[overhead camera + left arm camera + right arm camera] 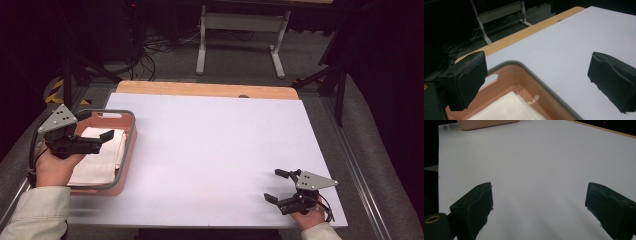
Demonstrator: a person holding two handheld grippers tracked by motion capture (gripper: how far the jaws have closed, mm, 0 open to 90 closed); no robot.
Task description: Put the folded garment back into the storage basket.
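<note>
Nearest, at 5 o'clock on the white tabletop (210, 150): right tongs (276, 186) gripped in a hand, jaws spread wide and holding nothing, pointing toward 9 o'clock just above the bare surface. From the right gripper view: right tongs (537, 207) with both black pads well apart over plain white board, a corner of the pink basket (486, 123) far off at 11 o'clock.

At 8 o'clock: left tongs (106, 135), grey three-cornered plate on top, held in a hand with a pale sleeve (35, 212) behind it, hovering over a pink basket (129, 150) with a grey rim. Jaws wide apart, empty. Inside the basket, a folded white cloth (97, 160) lying flat on the bottom, below the tongs. From the left gripper view: left tongs (536, 80) straddling the basket's far corner (534, 75), one pad over the basket, the other over open tabletop; white cloth (506, 107) low at 6 o'clock.

Farther off, at 12 o'clock: bare wooden edge (205, 89) of the tabletop, then grey floor, tangled cables (160, 47) and a white metal frame (242, 35) against darkness.
</note>
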